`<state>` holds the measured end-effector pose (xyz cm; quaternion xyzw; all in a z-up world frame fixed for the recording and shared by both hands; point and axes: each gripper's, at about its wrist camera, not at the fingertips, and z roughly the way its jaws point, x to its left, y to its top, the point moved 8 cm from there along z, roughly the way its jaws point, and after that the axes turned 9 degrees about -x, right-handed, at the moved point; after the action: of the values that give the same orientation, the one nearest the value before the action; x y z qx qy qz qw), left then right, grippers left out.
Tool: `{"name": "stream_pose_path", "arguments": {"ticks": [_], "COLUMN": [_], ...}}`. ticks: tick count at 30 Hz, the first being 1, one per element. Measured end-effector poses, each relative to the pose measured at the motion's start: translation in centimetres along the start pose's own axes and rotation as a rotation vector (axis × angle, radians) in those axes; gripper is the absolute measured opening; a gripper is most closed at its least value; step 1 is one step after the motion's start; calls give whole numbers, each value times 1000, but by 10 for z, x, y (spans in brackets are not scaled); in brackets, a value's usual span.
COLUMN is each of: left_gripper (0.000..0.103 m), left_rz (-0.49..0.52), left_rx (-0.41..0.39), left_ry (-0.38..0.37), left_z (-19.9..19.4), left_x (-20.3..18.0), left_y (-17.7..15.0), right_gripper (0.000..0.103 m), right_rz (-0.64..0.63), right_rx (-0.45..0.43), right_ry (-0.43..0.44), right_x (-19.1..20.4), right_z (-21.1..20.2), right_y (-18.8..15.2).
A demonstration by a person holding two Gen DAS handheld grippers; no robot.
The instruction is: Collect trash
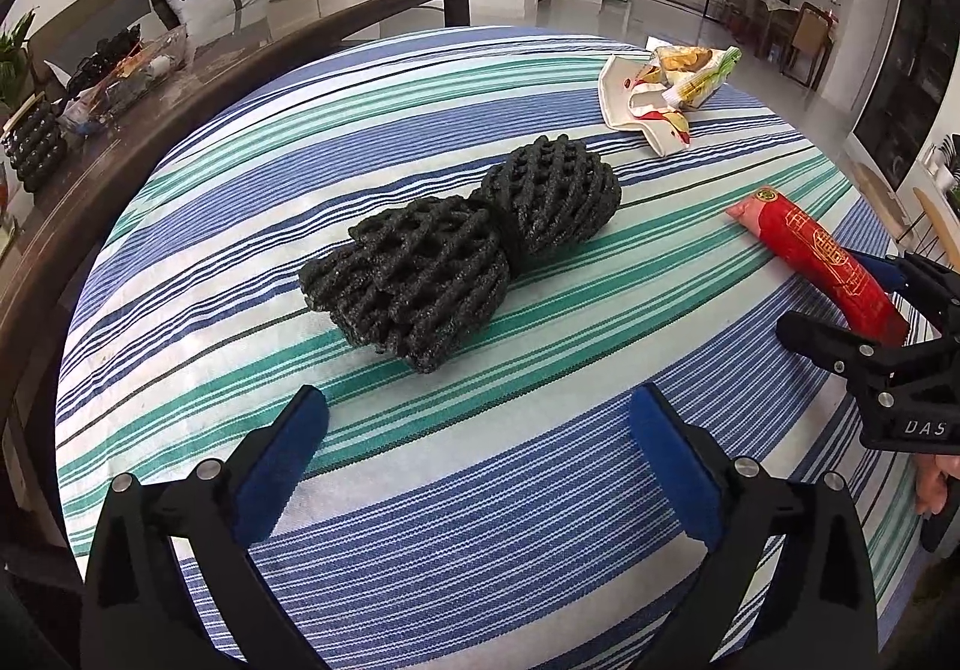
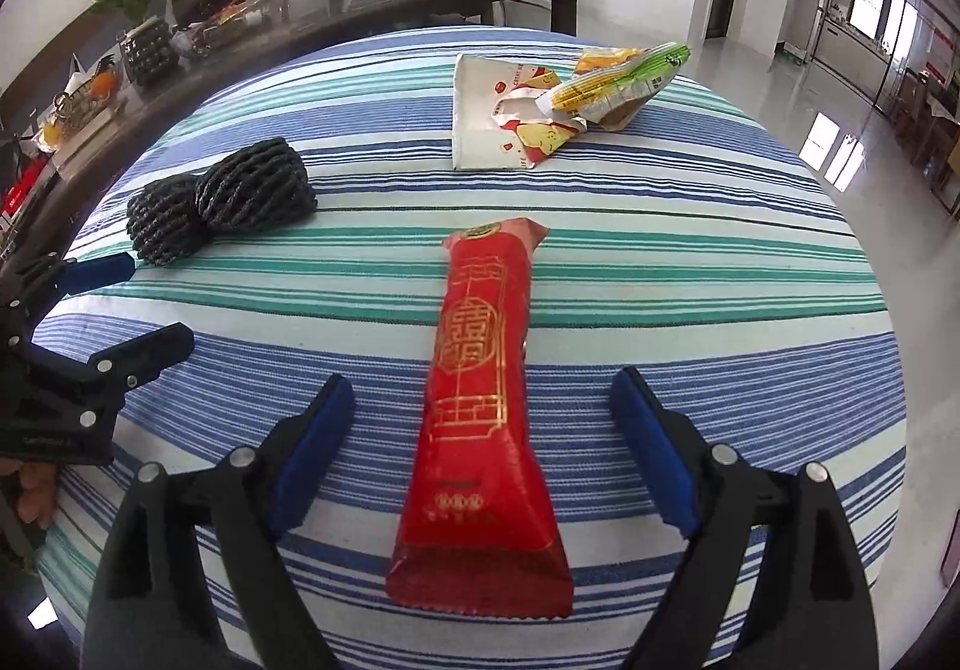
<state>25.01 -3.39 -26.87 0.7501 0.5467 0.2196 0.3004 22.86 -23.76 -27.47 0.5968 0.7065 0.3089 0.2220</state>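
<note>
Two black foam fruit nets (image 1: pixel 462 250) lie side by side mid-table, just ahead of my open, empty left gripper (image 1: pixel 477 427). They also show at the left in the right wrist view (image 2: pixel 222 199). A long red wrapper (image 2: pixel 480 418) lies flat between the open jaws of my right gripper (image 2: pixel 483 415), not gripped; it also shows in the left wrist view (image 1: pixel 819 259). A crumpled white paper bag with a yellow-green snack packet (image 2: pixel 552 105) lies at the far side; it also shows in the left wrist view (image 1: pixel 666 90).
The table wears a blue, green and white striped cloth (image 1: pixel 480 520). A dark glass-topped side table (image 1: pixel 210 39) with trays and black items stands to the left. The right gripper (image 1: pixel 864 310) shows at the right in the left wrist view, and the left gripper (image 2: pixel 126 310) at the left in the right wrist view.
</note>
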Motion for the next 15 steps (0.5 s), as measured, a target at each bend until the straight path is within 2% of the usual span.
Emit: {"name": "stream_pose_path", "arguments": {"ticks": [15], "left_gripper": [99], "left_rz": [-5], "left_rx": [0], "left_ry": [2], "left_z": [1], "left_x": [1], "left_y": [0], "right_gripper": [86], "right_rz": [0], "right_rx": [1], "right_ry": [0], "right_x": [0], "right_z": [0], "right_y": [0]}}
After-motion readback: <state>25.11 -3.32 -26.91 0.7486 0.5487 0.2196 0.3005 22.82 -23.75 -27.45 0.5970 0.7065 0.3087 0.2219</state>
